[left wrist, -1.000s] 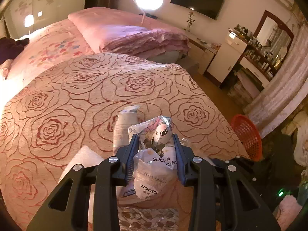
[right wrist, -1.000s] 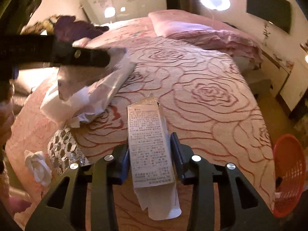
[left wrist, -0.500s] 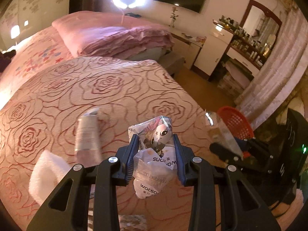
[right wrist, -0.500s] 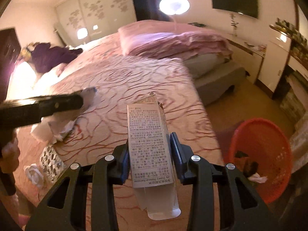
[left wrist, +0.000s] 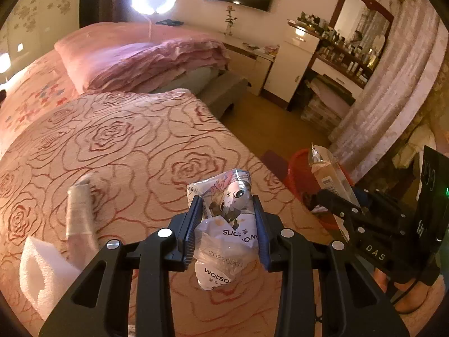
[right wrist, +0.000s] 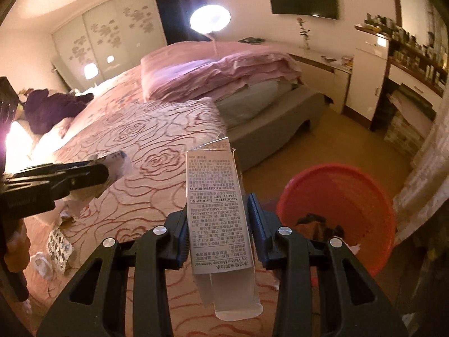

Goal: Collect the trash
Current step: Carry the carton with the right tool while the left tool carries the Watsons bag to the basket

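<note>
Over the near end of a bed with a rose-pattern bedspread (left wrist: 118, 140): two grippers, each holding one piece of trash. Left gripper (left wrist: 228, 219) is clamped on a crumpled plastic wrapper (left wrist: 227, 224) with a cartoon print; the wrapper sits between both pads, its top sticking out past the fingertips and its bottom hanging below them, above the bedspread. Right gripper (right wrist: 217, 219) is clamped on one tall printed carton (right wrist: 216, 205), upright between the pads, top flap open beyond the tips, bottom flap hanging open toward the camera. In the left view the same carton (left wrist: 328, 177) shows at right, over the basket.

One red plastic basket (right wrist: 378, 196) on the floor, right of the bed's near corner, just right of the carton. Inside it: a few dark and white scraps, too small to name.

Still on the bedspread, left view: one pale tube-shaped item (left wrist: 78, 210), blurred, and one white foam block (left wrist: 42, 272) at near left. Right view, near left: one patterned black-and-white wrapper (right wrist: 59, 244) and one white crumpled scrap (right wrist: 42, 264).

One folded pink quilt (left wrist: 146, 59) at the far end of the bed.
</note>
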A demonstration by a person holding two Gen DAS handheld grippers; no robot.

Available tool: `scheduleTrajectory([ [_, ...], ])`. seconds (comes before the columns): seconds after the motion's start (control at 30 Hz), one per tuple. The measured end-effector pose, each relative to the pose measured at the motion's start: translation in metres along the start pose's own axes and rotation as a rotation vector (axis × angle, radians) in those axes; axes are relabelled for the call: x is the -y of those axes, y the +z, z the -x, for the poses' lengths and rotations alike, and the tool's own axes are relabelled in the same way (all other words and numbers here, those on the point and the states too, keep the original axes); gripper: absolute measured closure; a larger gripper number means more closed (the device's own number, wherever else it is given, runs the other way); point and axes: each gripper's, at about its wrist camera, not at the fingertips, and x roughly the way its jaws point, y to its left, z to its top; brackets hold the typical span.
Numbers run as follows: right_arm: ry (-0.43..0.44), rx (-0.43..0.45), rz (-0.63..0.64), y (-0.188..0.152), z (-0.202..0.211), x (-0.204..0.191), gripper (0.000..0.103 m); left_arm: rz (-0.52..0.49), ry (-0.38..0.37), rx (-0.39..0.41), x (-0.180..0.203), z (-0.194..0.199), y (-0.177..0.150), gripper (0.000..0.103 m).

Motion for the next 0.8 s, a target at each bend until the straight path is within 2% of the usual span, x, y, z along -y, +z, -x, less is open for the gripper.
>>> scheduleTrajectory([
  [0.5,-0.103,0.027,-0.096,-0.001,0.018,0.067,0.067,-0.069,-0.087,-0.022,0.055,-0.028,0.014,0.07],
  [0.8,-0.167,0.034,-0.169,-0.014,0.027,0.112,0.067,-0.12,-0.142,-0.057,0.094,-0.058,0.021,0.069],
])
